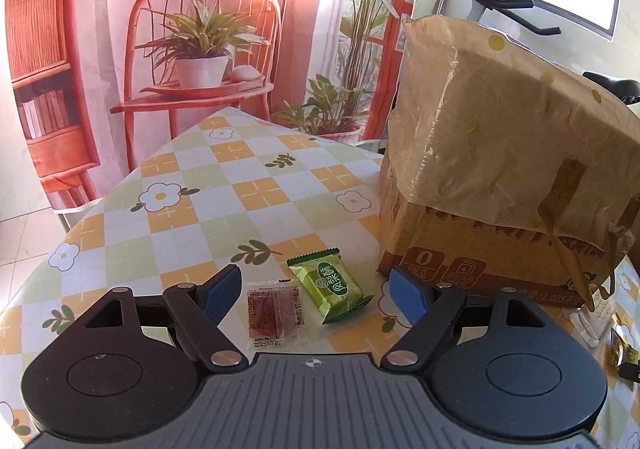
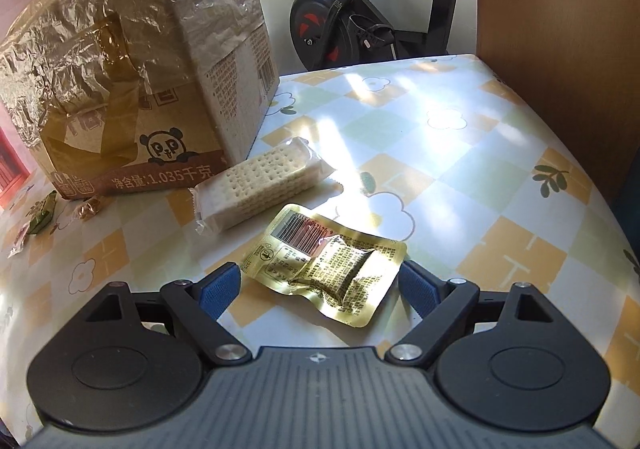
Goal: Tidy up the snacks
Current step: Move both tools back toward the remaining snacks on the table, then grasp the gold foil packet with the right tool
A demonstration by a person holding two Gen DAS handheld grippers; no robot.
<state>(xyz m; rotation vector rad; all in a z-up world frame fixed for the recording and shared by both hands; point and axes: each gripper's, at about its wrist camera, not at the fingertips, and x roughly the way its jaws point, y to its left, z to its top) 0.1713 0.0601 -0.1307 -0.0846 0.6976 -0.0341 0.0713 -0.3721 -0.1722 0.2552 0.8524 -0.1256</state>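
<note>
While both our grippers hover wide open and empty over the bench [image 2: 460,153], left gripper [image 1: 316,291] frames a green snack [image 1: 330,289], right gripper [image 2: 320,285] a gold packet [image 2: 328,269].

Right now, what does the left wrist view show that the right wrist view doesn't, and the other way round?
Left wrist only: a red sachet lying between the open left claw, and a potted-plant backdrop.
Right wrist only: a gold pouch between the open right claw, and an exercise bike.
Both: the box, green packet, cracker pack and checked tablecloth.
</note>
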